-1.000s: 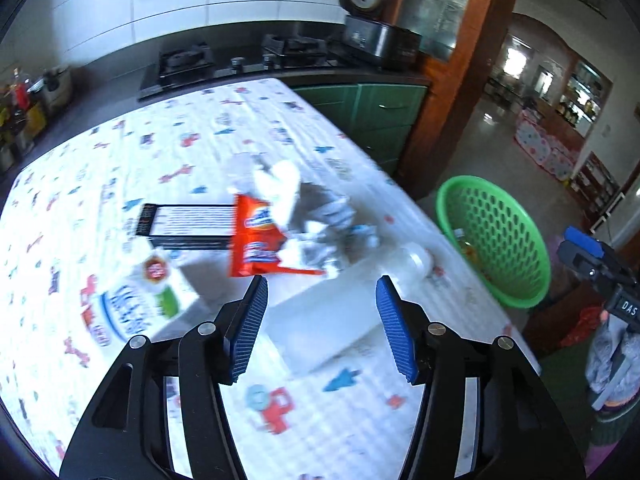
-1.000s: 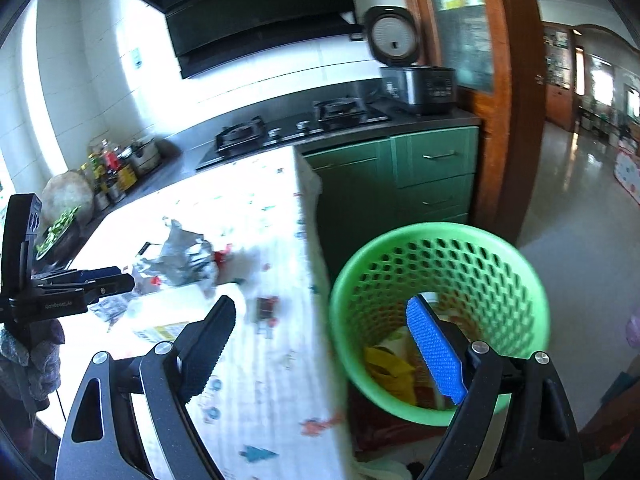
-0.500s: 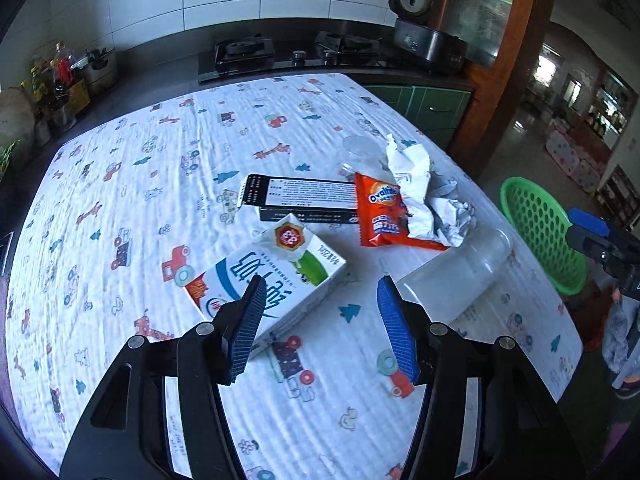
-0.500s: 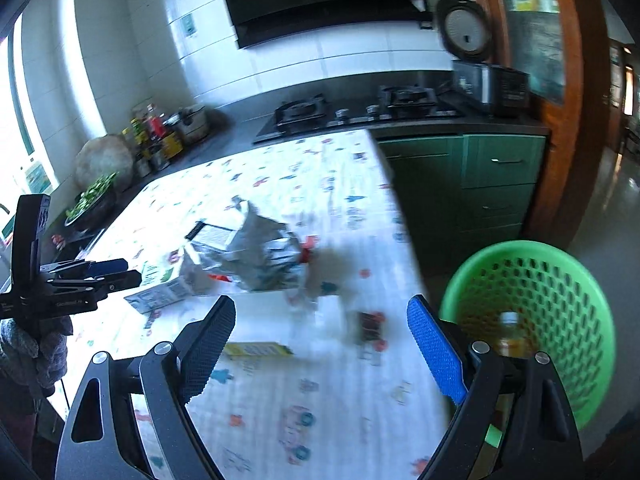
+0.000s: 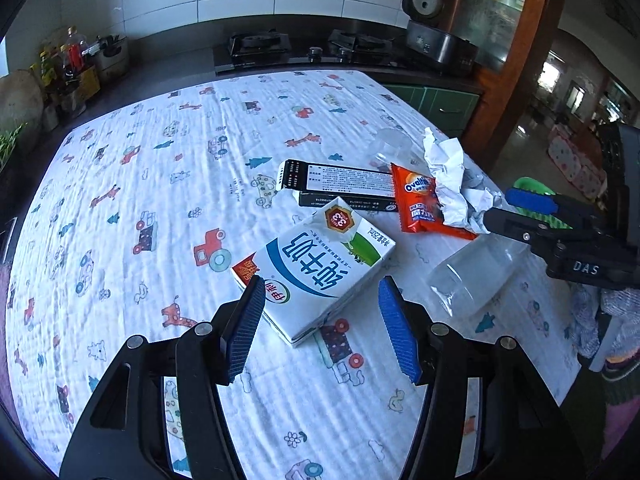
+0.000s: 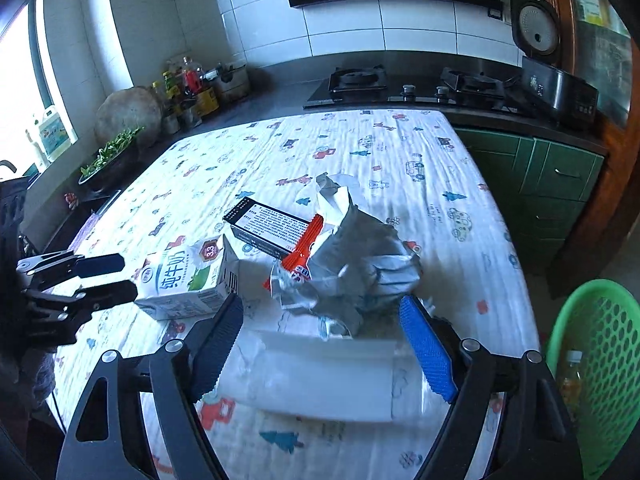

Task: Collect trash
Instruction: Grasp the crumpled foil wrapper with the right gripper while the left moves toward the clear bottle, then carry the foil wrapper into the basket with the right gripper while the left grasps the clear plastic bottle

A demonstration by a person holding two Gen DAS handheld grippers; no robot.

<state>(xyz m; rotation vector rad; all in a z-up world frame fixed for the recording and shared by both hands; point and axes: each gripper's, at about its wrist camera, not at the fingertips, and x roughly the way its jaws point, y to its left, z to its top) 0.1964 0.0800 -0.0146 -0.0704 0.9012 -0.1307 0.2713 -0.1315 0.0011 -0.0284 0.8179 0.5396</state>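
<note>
The clear plastic bottle (image 6: pixel 320 376) lies on its side near the edge of the table (image 6: pixel 360 152), its long axis running across the right wrist view, from one jaw towards the other. That is the awkward way round: the right gripper (image 6: pixel 324 344) hangs above it with the bottle's ends, not its flanks, facing the pads, so I judge the wrist would have to roll before the jaws could take it across the narrow body. The jaws have just been closing a little, yet they stand parted and touch nothing.

Just beyond the bottle sits the heap of crumpled paper (image 6: pixel 360 264) with the orange snack wrapper (image 6: pixel 304 256) tucked beside it, and behind them a flat black box (image 6: pixel 272 226).

The milk carton (image 5: pixel 316 268) lies flat further in, its long axis slanting away from the left gripper (image 5: pixel 320 320), one corner reaching between the parted jaws, which grip nothing. The left hand is clearly the nearer to it, and the right to the bottle.

The green basket (image 6: pixel 592 360) stands on the floor off the table's right edge, with a small bottle already inside, close to the right hand.
</note>
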